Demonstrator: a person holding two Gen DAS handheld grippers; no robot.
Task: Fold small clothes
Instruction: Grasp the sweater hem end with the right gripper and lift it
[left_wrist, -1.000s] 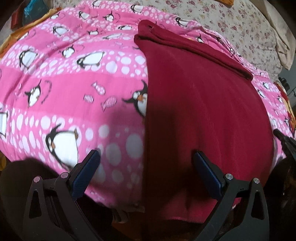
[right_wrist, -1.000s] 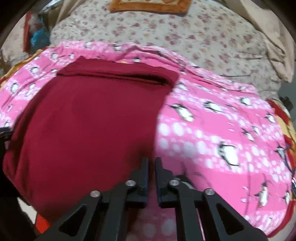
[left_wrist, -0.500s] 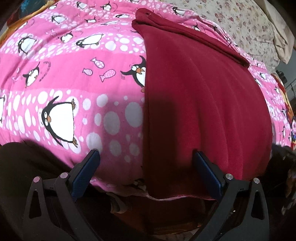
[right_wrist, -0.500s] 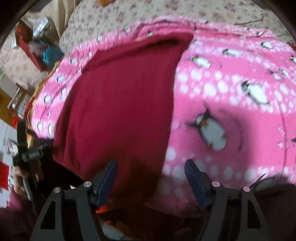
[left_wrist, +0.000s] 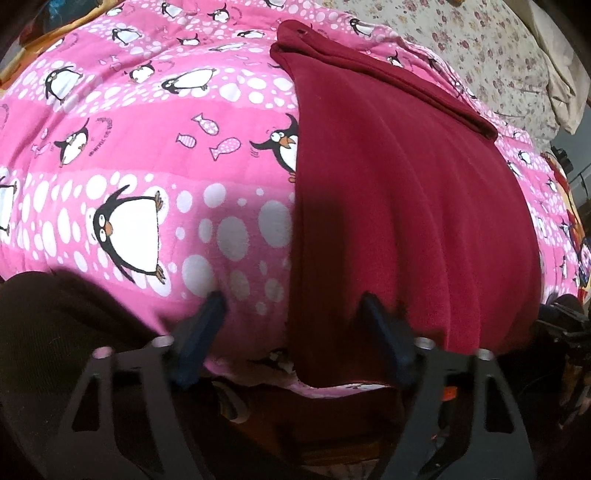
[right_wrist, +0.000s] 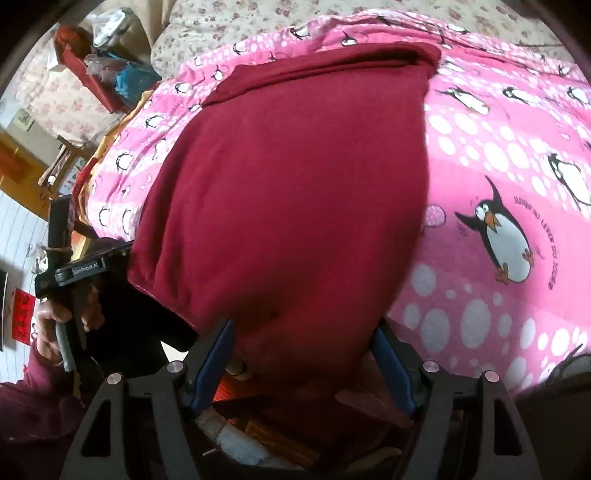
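Two handheld grippers close in on the near hem of a dark red garment (left_wrist: 406, 206) spread on a pink penguin blanket (left_wrist: 147, 158), with the fold itself apparently not yet begun. Nearest the lens, the left gripper (left_wrist: 291, 310) straddles the garment's near left corner with its tongs apart, one blue pad on the blanket and the other over the red cloth; nothing is pinched. The right gripper (right_wrist: 303, 332) likewise stands with its tongs apart at the near right corner, where the hem bulges between the pads (whether they touch the fabric cannot be told).

Beyond, the garment lies mostly flat, lengthwise away from the person. At its far end a band of cloth sits doubled over, suggesting one fold is already made. What is left, by the look of it: clamp both near corners and carry the hem toward the far end. A floral bedsheet (right_wrist: 332, 11) lies behind.
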